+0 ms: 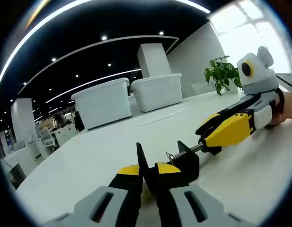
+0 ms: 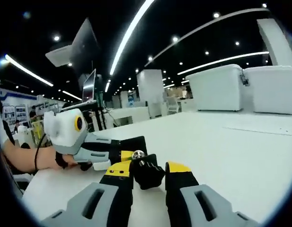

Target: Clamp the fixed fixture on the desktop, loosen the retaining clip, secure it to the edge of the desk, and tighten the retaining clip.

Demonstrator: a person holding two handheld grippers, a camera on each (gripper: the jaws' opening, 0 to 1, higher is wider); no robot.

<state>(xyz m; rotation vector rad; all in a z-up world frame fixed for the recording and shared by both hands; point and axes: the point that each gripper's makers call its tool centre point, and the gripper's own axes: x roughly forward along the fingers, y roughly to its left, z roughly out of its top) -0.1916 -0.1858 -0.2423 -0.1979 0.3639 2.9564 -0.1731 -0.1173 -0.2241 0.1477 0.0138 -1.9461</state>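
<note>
we hold the left tool (image 1: pixel 146 176) clenched on the near end of the black fixture (image 1: pixel 183 163), which lies on the white worktop (image 1: pixel 98 156). in the left gripper view our right tool (image 1: pixel 216 137) comes in from the right, its yellow tips at the end of the fixture's screw handle (image 1: pixel 172 156). in the right gripper view the handle's metal knob (image 2: pixel 138 154) sits between the right tool's (image 2: pixel 148 176) jaws, and they look closed on it, though the contact itself is partly hidden, so we judge it grasped rather than certain. the left tool (image 2: pixel 122 153) shows there from the left, with a hand (image 2: pixel 37 161) behind it.

we judge the task early: the fixture is clamped by the tools, and the loosening of the retaining clip looks to be the step in hand. securing it to the edge and tightening are left.

further off stand two white bins (image 1: pixel 129 97) on the worktop, with a green plant (image 1: pixel 222 73) at the far right. in the right gripper view monitors (image 2: pixel 86 66) stand at the far left. nothing lies between the fixture and the near worktop edge as far as we can see.
</note>
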